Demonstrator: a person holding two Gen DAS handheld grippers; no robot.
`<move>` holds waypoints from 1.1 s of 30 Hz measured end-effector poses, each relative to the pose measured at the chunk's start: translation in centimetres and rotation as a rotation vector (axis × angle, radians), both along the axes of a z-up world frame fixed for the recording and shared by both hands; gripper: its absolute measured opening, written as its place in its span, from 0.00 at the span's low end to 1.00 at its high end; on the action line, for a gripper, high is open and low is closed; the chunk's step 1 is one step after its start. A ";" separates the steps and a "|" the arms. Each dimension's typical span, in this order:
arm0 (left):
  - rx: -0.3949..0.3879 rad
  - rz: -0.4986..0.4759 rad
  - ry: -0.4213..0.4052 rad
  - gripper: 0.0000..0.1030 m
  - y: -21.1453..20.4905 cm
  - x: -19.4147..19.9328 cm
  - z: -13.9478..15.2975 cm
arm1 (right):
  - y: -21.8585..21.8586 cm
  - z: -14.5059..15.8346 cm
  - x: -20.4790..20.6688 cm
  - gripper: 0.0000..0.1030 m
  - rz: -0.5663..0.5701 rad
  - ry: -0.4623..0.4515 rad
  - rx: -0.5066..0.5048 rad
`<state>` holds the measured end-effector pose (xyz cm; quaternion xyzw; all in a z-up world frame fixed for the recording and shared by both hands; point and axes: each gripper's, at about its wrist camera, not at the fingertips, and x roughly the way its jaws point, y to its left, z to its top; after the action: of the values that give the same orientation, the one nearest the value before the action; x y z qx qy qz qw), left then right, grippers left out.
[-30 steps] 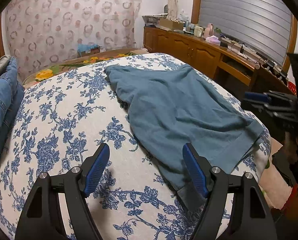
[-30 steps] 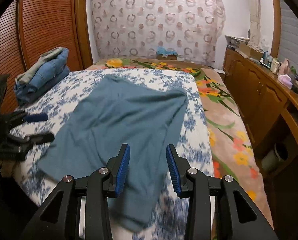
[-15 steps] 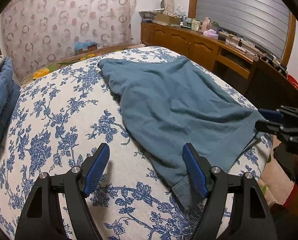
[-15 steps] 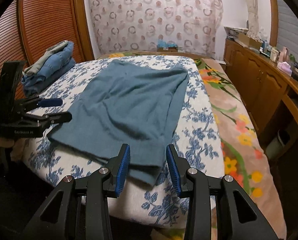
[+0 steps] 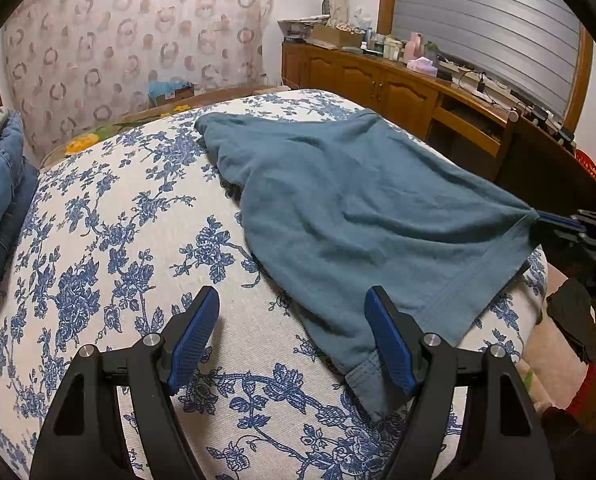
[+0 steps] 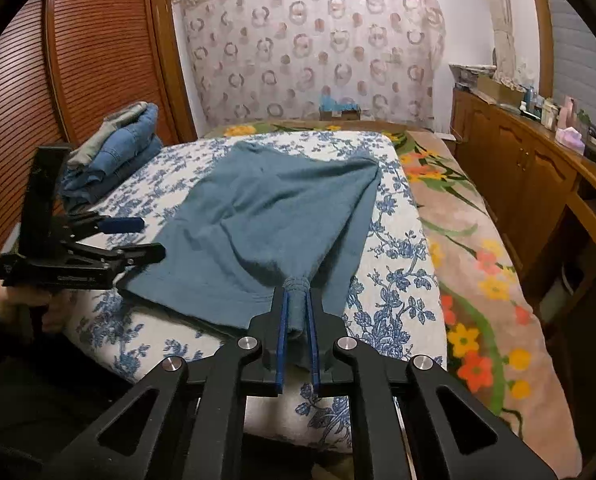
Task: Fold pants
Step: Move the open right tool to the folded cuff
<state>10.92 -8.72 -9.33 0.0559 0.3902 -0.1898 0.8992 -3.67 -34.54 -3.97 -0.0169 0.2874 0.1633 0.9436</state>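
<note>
Teal blue pants point(image 5: 349, 204) lie spread on a bed with a blue floral sheet point(image 5: 110, 240); they also show in the right wrist view point(image 6: 266, 216). My right gripper point(image 6: 296, 300) is shut on the near right corner of the pants at the bed's foot, bunching the cloth. It shows in the left wrist view point(image 5: 545, 218) at the right edge. My left gripper point(image 5: 294, 332) is open, just above the sheet at the pants' near left corner, its right finger point(image 5: 389, 344) over the hem. In the right wrist view my left gripper point(image 6: 138, 236) is open beside that corner.
A stack of folded jeans point(image 6: 114, 152) sits at the bed's far left. A flowered blanket point(image 6: 477, 248) covers the bed's right side. A wooden sideboard point(image 6: 537, 168) with clutter runs along the right wall. A wooden wardrobe point(image 6: 78, 80) stands on the left.
My right gripper moved in to the pants' near right corner and closed on it. My left gripper stayed open and shifted slightly nearer the left corner.
</note>
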 end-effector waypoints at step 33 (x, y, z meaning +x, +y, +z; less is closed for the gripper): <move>-0.011 -0.098 0.031 0.72 -1.1 -2.8 0.4 | 0.0 -2.5 1.8 0.34 -0.056 0.103 0.009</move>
<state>8.16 -9.85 -8.92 0.0669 0.4001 -0.2364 0.8830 -1.82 -34.51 -6.43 0.0037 0.3354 0.1388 0.9318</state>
